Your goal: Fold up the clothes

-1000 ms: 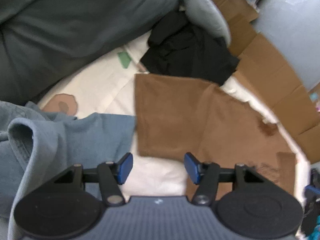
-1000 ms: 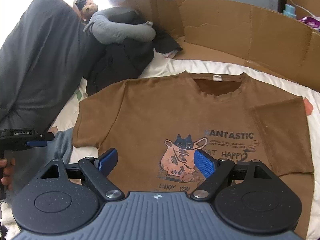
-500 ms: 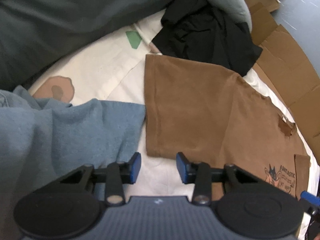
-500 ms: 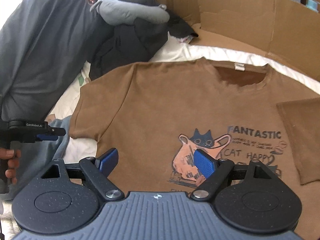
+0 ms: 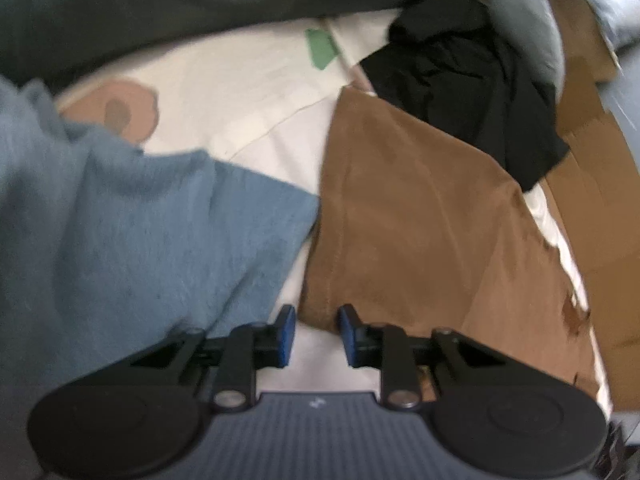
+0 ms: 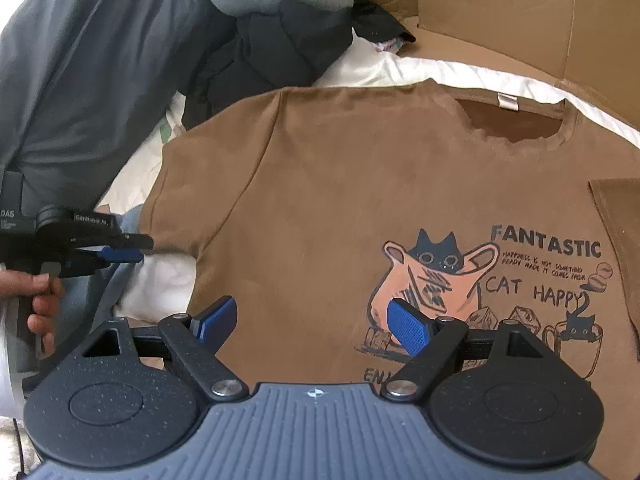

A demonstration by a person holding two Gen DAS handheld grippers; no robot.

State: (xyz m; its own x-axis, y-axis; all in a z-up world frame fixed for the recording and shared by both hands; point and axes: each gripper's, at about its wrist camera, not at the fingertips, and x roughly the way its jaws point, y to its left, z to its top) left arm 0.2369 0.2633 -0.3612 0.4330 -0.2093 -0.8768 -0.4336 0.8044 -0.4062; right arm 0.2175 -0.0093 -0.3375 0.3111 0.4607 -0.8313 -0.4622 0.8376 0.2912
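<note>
The left gripper [image 5: 316, 330] is closing beside the sleeve [image 5: 320, 280], nothing between its jaws yet — it may pinch the sheet [image 5: 248, 92] too. The right gripper [image 6: 310, 326] stays wide over the t-shirt [image 6: 360, 184], empty.

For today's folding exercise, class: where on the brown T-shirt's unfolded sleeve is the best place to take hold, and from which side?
Grip the brown T-shirt at its sleeve hem corner, coming from the outer side over the white sheet. That edge lies flat and free; the blue garment stays just beside it. The left hand-held gripper is closing there, cloth not yet between its pads.

t-shirt [image 6: 340, 184] lies flat on bedsheet [image 5: 248, 80].
</note>
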